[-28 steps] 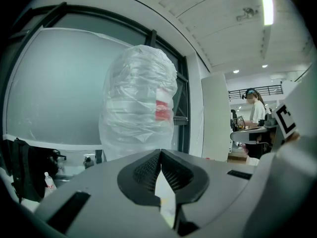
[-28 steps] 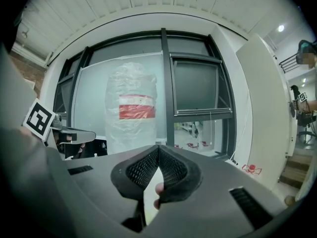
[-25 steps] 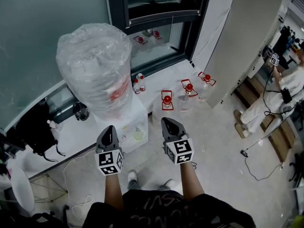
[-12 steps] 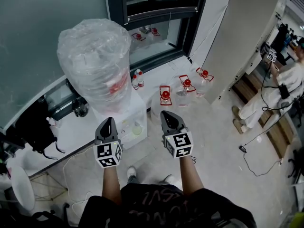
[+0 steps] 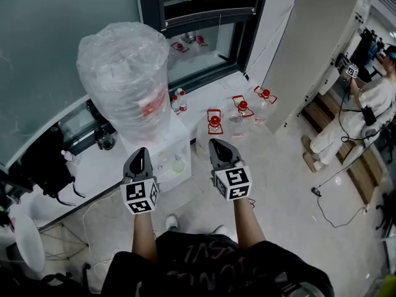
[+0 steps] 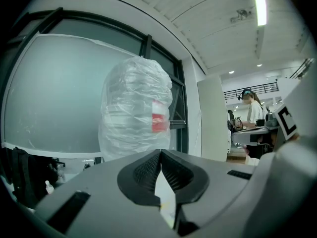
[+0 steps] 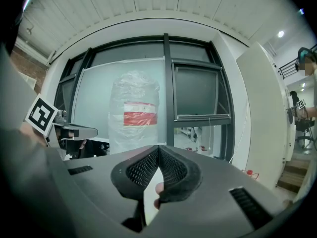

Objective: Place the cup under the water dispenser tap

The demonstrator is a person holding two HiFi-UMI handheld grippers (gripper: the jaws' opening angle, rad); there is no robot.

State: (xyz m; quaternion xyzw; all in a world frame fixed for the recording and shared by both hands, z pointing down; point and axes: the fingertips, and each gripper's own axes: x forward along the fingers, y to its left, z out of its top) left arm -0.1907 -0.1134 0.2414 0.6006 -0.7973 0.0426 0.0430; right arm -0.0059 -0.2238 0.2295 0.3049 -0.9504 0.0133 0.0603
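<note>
Clear plastic wrap covers the big bottle on top of the white water dispenser. The dispenser stands against a white ledge that runs under the dark window frame. The cup, small and pale green, sits in the recess at the front of the dispenser. Whether it is right under the tap cannot be made out.

To the left, a black bag crowds the ledge. To the right of the dispenser the pale floor lies open, bounded by three jugs with red caps near the window and by a white pillar. Another person stands well apart, past the pillar.

Both bare forearms reach forward side by side, roughly parallel, with the marker cubes facing up. The left gripper shows over the dispenser's front left corner, and its own view looks at the wrapped bottle. Its jaws are pressed together with nothing between them. The right gripper shows over the floor just beside the dispenser's right side. Its jaws are likewise together and empty. In the head view the cup shows between the two gripper tips, touched by neither.
</note>
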